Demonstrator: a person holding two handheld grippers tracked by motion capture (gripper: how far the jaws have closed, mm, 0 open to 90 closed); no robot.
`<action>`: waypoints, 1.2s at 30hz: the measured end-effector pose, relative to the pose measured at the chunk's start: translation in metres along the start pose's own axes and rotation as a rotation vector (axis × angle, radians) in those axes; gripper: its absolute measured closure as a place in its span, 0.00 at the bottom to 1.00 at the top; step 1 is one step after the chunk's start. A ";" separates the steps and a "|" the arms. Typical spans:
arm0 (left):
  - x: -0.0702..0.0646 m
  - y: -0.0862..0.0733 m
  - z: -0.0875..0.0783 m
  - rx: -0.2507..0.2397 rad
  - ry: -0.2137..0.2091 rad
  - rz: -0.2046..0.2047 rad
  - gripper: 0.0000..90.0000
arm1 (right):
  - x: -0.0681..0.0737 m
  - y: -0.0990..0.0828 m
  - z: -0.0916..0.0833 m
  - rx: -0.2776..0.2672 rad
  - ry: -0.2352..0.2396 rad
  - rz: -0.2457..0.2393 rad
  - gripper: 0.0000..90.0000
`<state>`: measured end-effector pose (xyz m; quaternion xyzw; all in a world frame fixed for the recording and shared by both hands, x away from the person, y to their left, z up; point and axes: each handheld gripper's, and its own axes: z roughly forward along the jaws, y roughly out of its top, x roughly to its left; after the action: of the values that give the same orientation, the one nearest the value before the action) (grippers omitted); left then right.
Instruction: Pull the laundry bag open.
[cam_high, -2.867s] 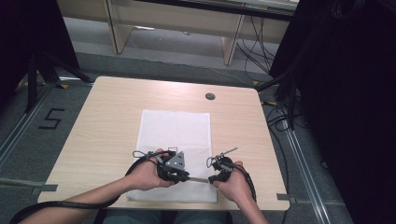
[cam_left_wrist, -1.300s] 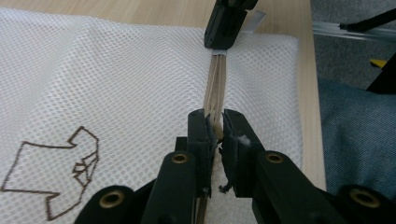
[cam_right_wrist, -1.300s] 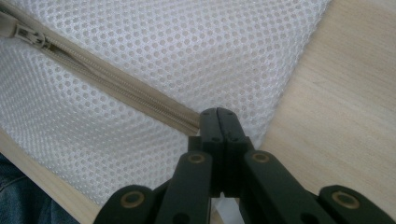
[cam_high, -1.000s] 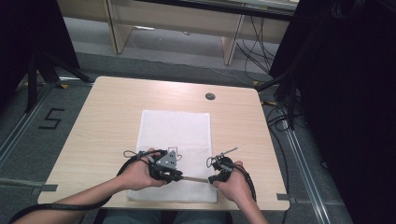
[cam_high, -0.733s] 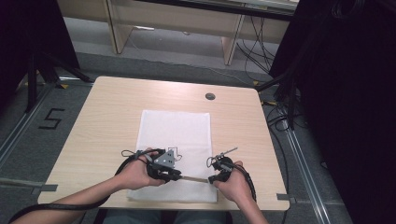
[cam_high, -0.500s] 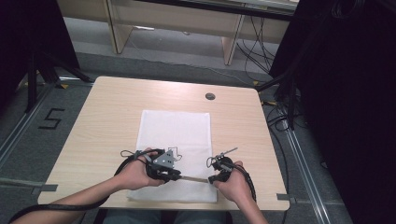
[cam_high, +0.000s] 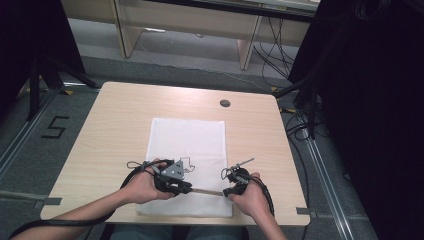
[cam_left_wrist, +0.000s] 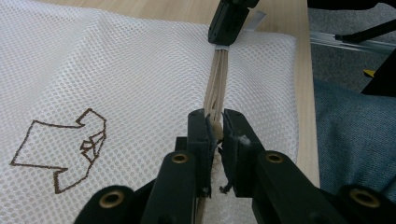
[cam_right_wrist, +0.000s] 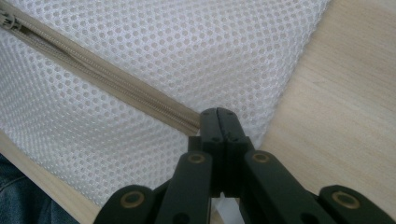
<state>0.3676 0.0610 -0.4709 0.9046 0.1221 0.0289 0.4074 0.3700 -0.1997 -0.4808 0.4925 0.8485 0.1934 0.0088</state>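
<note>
the zipper pull (cam_left_wrist: 215, 127) is pinched by the left gripper (cam_left_wrist: 214, 128); the zipper's end (cam_right_wrist: 189, 122) is clamped by the right gripper (cam_right_wrist: 218, 114), so the mesh bag (cam_high: 187, 145) is kept taut for sliding

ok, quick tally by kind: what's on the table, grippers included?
White mesh bag with a beige zipper: 1
Black two-jaw grippers: 2, left gripper and right gripper, both clamped on the zipper
Total: 3

White mesh bag (cam_right_wrist: 187, 51) on wooden table (cam_right_wrist: 345, 126). Beige zipper (cam_right_wrist: 107, 79) runs diagonally to right gripper (cam_right_wrist: 218, 116); jaws closed, apparently pinching zipper end. Blue fabric (cam_right_wrist: 18, 200) bottom-left corner.
</note>
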 end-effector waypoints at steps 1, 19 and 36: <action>0.000 0.000 0.000 0.000 0.000 0.000 0.90 | 0.000 0.000 0.000 0.000 0.000 -0.001 1.00; 0.000 -0.005 -0.005 -0.013 0.001 -0.004 0.90 | 0.000 0.000 0.000 -0.003 -0.001 -0.004 1.00; 0.001 -0.010 -0.010 -0.019 0.003 -0.016 0.90 | 0.000 -0.001 0.000 -0.008 -0.006 -0.004 1.00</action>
<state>0.3652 0.0752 -0.4713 0.8997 0.1296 0.0283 0.4158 0.3695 -0.1996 -0.4812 0.4914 0.8486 0.1954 0.0136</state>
